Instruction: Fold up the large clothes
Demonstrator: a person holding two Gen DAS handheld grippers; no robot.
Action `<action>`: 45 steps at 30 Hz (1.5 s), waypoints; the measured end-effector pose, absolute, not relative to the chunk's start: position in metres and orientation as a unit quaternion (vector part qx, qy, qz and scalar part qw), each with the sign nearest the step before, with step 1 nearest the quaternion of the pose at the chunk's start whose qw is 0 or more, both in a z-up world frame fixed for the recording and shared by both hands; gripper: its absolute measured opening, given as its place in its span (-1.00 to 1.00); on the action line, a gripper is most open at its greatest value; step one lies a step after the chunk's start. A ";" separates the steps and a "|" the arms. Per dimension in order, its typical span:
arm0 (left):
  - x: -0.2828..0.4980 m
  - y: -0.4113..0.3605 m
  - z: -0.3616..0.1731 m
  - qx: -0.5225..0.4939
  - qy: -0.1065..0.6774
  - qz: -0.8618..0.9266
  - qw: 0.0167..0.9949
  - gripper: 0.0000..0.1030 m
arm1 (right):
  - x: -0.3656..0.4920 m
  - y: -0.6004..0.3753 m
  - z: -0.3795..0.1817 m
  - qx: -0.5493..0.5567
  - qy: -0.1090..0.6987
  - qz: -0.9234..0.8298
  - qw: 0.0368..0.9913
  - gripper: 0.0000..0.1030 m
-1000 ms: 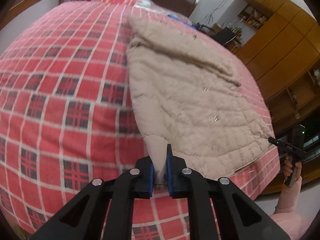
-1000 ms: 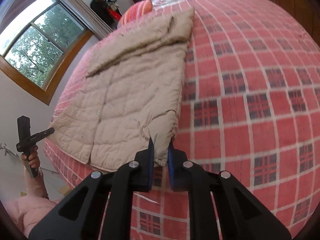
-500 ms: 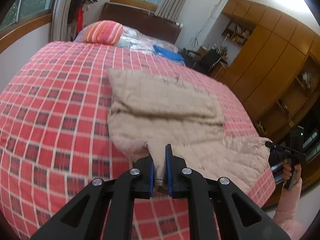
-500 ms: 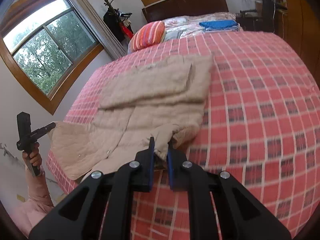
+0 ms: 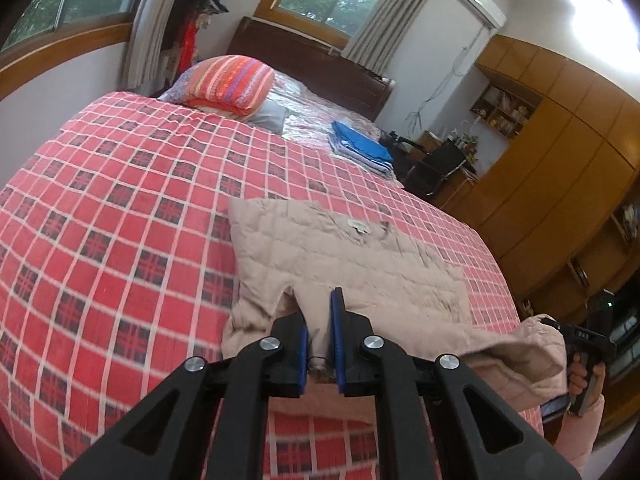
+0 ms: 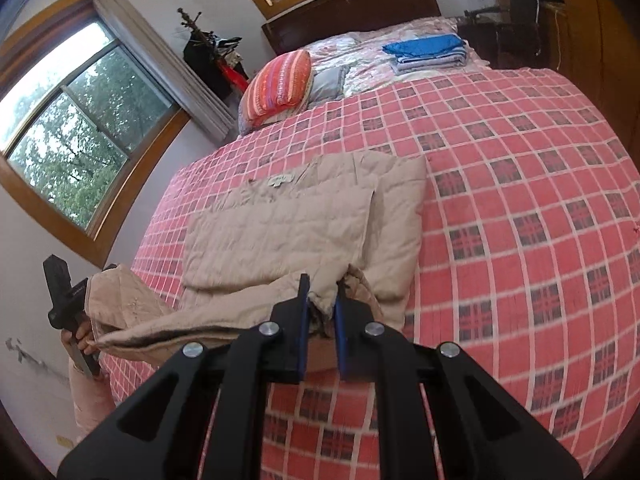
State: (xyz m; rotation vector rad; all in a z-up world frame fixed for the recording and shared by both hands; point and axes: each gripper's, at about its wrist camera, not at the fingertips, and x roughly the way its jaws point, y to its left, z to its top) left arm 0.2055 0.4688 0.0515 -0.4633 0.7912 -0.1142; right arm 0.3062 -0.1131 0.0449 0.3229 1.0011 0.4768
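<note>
A beige quilted jacket (image 5: 340, 256) (image 6: 288, 216) lies on the red checked bed cover (image 5: 120, 208) (image 6: 520, 200), its sleeves folded in. My left gripper (image 5: 320, 312) is shut on one bottom corner of the jacket and holds it above the bed. My right gripper (image 6: 322, 300) is shut on the other bottom corner, also lifted. The raised hem sags between the two grippers, and the jacket's upper half stays flat on the cover. Each view shows the other gripper at its edge in a hand with a pink sleeve (image 5: 580, 432).
A striped orange pillow (image 5: 230, 80) (image 6: 280, 84) and a stack of folded blue cloth (image 5: 362, 146) (image 6: 428, 50) sit toward the dark headboard. Wooden wardrobes (image 5: 560, 152) line the side past the bed's edge. Windows (image 6: 80, 128) stand along the other wall.
Both grippers have lifted the jacket's bottom hem off the bed and carried it toward the collar; the lower half now hangs raised over the upper half.
</note>
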 end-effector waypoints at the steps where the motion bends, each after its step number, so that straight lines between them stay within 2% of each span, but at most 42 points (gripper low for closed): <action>1: 0.218 0.472 0.047 -0.229 0.387 -0.050 0.892 -0.80 | 0.313 -0.113 0.043 0.156 0.476 0.223 0.836 -0.81; 10: 0.303 0.489 -0.002 -0.251 0.429 0.014 0.868 -0.80 | 0.395 -0.107 0.010 0.177 0.514 0.193 0.817 -0.81; 19: 0.356 0.496 -0.052 -0.253 0.475 0.051 0.841 -0.79 | 0.449 -0.105 -0.036 0.207 0.545 0.171 0.794 -0.80; 22: 0.361 0.498 -0.059 -0.259 0.480 0.045 0.837 -0.71 | 0.457 -0.107 -0.047 0.219 0.551 0.163 0.788 -0.58; 24: 0.359 0.503 -0.061 -0.280 0.477 0.029 0.832 -0.48 | 0.458 -0.111 -0.051 0.241 0.550 0.167 0.782 -0.47; 25: 0.355 0.508 -0.060 -0.301 0.471 0.014 0.829 -0.27 | 0.457 -0.114 -0.051 0.244 0.548 0.167 0.782 -0.33; 26: 0.351 0.512 -0.058 -0.315 0.465 0.006 0.827 -0.15 | 0.454 -0.116 -0.049 0.239 0.544 0.163 0.788 -0.23; 27: 0.345 0.517 -0.054 -0.325 0.456 0.006 0.829 0.10 | 0.452 -0.118 -0.047 0.234 0.540 0.159 0.793 -0.02; 28: 0.338 0.522 -0.049 -0.321 0.447 0.016 0.835 0.26 | 0.448 -0.122 -0.043 0.226 0.534 0.150 0.801 0.02; 33: 0.314 0.532 -0.037 -0.275 0.438 0.036 0.855 0.27 | 0.429 -0.128 -0.035 0.205 0.520 0.162 0.813 0.02; 38: 0.311 0.515 -0.056 -0.224 0.465 0.039 0.856 0.35 | 0.424 -0.105 -0.058 0.171 0.546 0.167 0.803 0.02; 41: 0.318 0.504 -0.070 -0.213 0.479 0.042 0.851 0.35 | 0.432 -0.099 -0.072 0.184 0.556 0.162 0.794 -0.16; 44: 0.329 0.492 -0.075 -0.199 0.474 0.046 0.856 0.16 | 0.440 -0.085 -0.077 0.154 0.559 0.153 0.800 -0.34; 45: 0.332 0.488 -0.075 -0.195 0.475 0.045 0.857 -0.04 | 0.440 -0.081 -0.078 0.146 0.561 0.151 0.801 -0.49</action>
